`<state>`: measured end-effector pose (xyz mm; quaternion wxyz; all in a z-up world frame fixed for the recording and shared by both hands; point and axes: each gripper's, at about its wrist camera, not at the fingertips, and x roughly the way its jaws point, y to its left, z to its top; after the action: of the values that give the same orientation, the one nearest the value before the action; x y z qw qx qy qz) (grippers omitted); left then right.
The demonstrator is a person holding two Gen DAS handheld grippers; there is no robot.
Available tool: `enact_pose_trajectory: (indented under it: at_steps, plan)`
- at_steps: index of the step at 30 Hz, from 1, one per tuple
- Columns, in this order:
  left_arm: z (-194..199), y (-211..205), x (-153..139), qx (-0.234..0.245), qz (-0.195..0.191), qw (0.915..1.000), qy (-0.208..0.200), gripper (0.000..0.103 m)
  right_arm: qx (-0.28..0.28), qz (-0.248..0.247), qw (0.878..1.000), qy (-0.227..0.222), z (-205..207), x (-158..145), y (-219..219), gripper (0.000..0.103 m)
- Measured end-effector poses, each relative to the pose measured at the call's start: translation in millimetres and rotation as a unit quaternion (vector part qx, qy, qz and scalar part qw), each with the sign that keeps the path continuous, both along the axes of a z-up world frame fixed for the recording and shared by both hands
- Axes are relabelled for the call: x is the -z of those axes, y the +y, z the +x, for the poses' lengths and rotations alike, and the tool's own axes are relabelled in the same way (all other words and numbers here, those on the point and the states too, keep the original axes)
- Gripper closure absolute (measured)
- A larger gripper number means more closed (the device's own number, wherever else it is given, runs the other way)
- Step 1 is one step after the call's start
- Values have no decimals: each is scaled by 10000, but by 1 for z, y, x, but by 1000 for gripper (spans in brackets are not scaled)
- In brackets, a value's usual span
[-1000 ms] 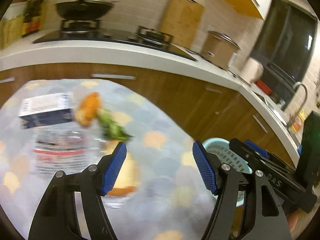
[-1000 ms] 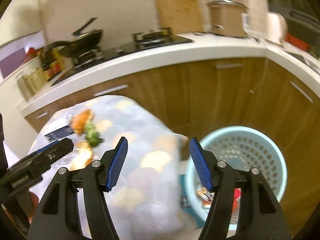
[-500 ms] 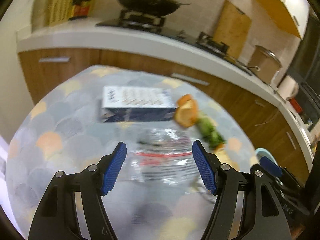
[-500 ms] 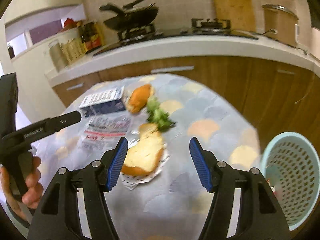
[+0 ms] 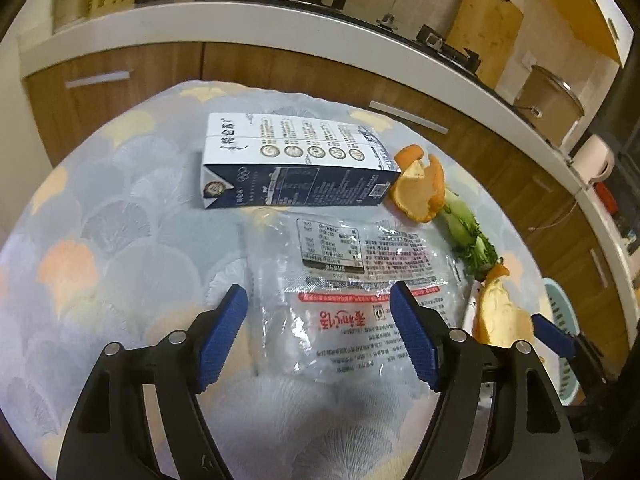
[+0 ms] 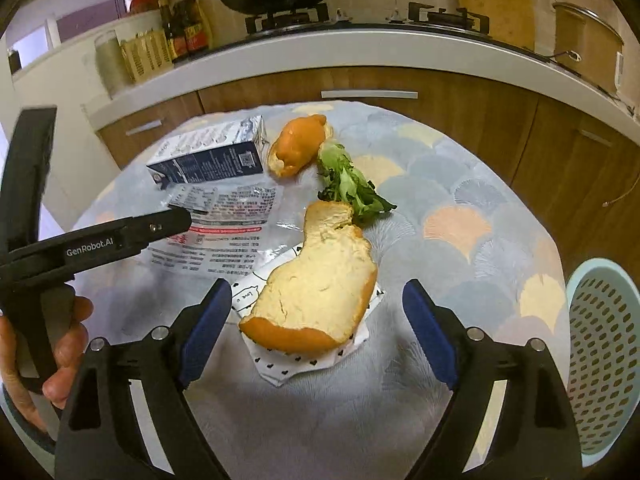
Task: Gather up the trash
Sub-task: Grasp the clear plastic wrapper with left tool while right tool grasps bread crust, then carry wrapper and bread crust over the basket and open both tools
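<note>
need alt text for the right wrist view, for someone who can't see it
The open right tool hovers over a large orange peel lying on a heart-printed paper napkin on a round table. Behind lie a leafy green scrap, a second peel, a clear plastic wrapper and a milk carton. A pale blue basket stands right; the left tool enters from the left.

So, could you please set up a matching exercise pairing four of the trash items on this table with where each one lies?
Items:
1. milk carton
2. clear plastic bag
3. big orange peel
4. leafy greens

Places:
A. on the white paper with small hearts, ahead of the open right hand-held gripper
B. between the two orange peels
C. lying flat ahead of the open left hand-held gripper
D. on its side at the far part of the table, beside the smaller peel

Pairs: 1-D, 2-C, 3-A, 4-B
</note>
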<state>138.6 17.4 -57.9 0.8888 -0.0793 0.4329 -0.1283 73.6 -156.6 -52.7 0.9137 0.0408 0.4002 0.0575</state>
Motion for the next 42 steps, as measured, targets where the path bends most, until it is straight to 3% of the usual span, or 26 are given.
enact_pose_trajectory:
  at_steps: [3, 6, 10, 14, 19, 21, 32, 42]
  plan:
    - [-2, -12, 1, -29, 404, 9991, -90, 50, 8, -209, 9998, 53, 1, 3, 5, 23]
    - [-9, -20, 2, 67, 588, 9981, -162, 55, 31, -268, 9995, 171, 3, 8, 6, 48]
    - [-13, -22, 0, 127, 520, 9985, -135, 75, 74, -96, 9998, 128, 2, 6, 0, 65]
    - [-16, -23, -2, 205, 412, 9988, -168, 89, 97, -74, 9999, 73, 1, 5, 0, 73]
    - [-28, -19, -16, 161, 294, 9986, -412, 97, 195, -104, 9998, -30, -2, 0, -1, 86]
    - [-32, -15, -24, 161, 174, 9984, -519, 101, 248, -71, 9996, -62, -3, -3, -5, 87]
    - [-53, -16, -72, 294, -186, 9931, -1120, 101, 557, 106, 9973, -477, -19, -37, -33, 88]
    - [-64, -53, -108, 819, -639, 9835, -1479, 101, 1030, 129, 9907, -874, -43, -67, -79, 88]
